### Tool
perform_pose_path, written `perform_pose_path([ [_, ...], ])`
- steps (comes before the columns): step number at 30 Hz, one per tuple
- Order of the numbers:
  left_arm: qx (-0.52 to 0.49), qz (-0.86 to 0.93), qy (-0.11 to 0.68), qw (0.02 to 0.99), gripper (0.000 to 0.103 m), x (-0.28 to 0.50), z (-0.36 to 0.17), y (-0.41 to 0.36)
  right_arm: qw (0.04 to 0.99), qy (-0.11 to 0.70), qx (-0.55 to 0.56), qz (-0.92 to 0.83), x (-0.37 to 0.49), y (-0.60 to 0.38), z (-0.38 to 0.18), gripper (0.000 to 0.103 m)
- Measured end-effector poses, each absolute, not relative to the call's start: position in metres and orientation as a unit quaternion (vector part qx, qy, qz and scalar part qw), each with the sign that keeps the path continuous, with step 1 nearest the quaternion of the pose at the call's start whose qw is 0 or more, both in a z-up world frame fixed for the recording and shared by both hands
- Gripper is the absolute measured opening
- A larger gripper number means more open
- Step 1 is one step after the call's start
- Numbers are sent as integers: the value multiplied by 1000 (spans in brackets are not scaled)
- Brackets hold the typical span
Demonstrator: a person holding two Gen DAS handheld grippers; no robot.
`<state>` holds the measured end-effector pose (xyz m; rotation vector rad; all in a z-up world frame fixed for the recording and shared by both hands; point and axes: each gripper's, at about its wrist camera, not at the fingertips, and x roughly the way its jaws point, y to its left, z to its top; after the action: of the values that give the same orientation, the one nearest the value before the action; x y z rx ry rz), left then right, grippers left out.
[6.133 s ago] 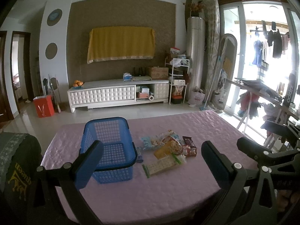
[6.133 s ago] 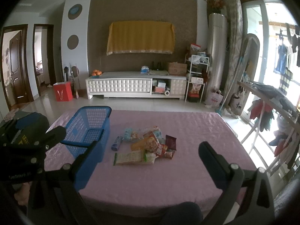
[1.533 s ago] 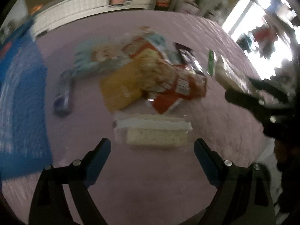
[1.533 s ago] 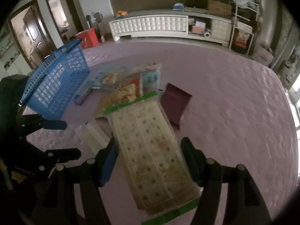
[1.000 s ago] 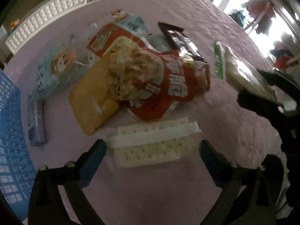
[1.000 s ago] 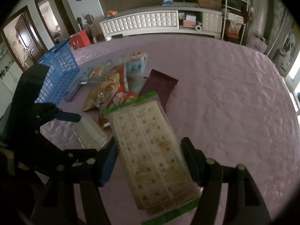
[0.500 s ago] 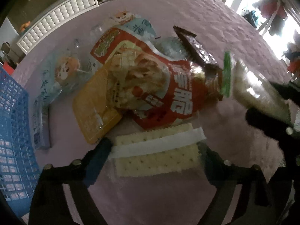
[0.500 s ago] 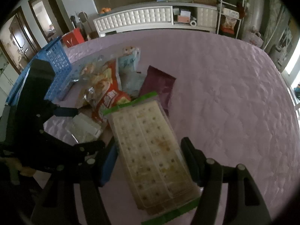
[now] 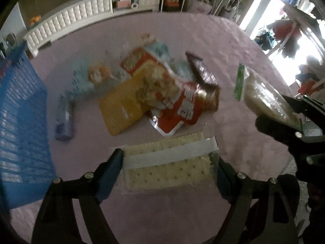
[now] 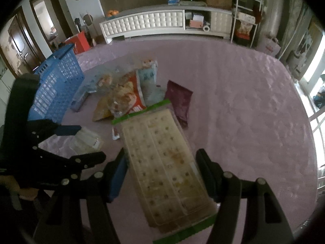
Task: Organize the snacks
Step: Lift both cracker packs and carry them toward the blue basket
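Note:
My left gripper (image 9: 169, 161) is shut on a clear pack of pale crackers (image 9: 168, 160) with a white band, both fingers touching its ends; it also shows in the right wrist view (image 10: 86, 140). My right gripper (image 10: 162, 162) is shut on a long cracker pack with green ends (image 10: 164, 162) and holds it above the table; that pack shows at the right of the left wrist view (image 9: 268, 99). A pile of snack bags lies beyond: a red bag (image 9: 174, 99), a yellow pack (image 9: 121, 109), a brown bar (image 9: 201, 73), light-blue bags (image 9: 89, 75). A blue basket (image 9: 18, 122) stands at the left.
A pink quilted cloth (image 10: 243, 105) covers the table. A small purple pack (image 9: 64, 120) lies beside the basket. A dark red pouch (image 10: 180, 99) lies right of the pile. A white TV cabinet (image 10: 162, 24) stands along the far wall; windows are at the right.
My left gripper has closed its fingers onto the ends of the white-banded cracker pack. My right gripper keeps holding the green-ended pack, shifted slightly.

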<state>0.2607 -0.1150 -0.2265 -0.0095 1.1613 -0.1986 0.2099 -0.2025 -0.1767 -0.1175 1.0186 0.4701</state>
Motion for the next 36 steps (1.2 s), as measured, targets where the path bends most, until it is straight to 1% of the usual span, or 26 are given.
perform_pose_path([
  [8, 0, -86, 490, 868, 81, 228, -161, -93, 866, 443, -66, 224, 184, -184, -130, 71],
  [14, 13, -75, 450, 890, 81, 194, -115, -57, 881, 410, -66, 228, 162, -162, -94, 71],
  [22, 13, -55, 406, 912, 81, 159, -71, 1, 894, 367, -71, 247, 143, -117, -56, 71],
  [29, 13, -31, 392, 920, 81, 146, -54, 60, 894, 347, -78, 271, 136, -66, -37, 71],
  [36, -1, -11, 408, 913, 81, 152, -68, 108, 886, 346, -85, 296, 143, -20, -42, 71],
])
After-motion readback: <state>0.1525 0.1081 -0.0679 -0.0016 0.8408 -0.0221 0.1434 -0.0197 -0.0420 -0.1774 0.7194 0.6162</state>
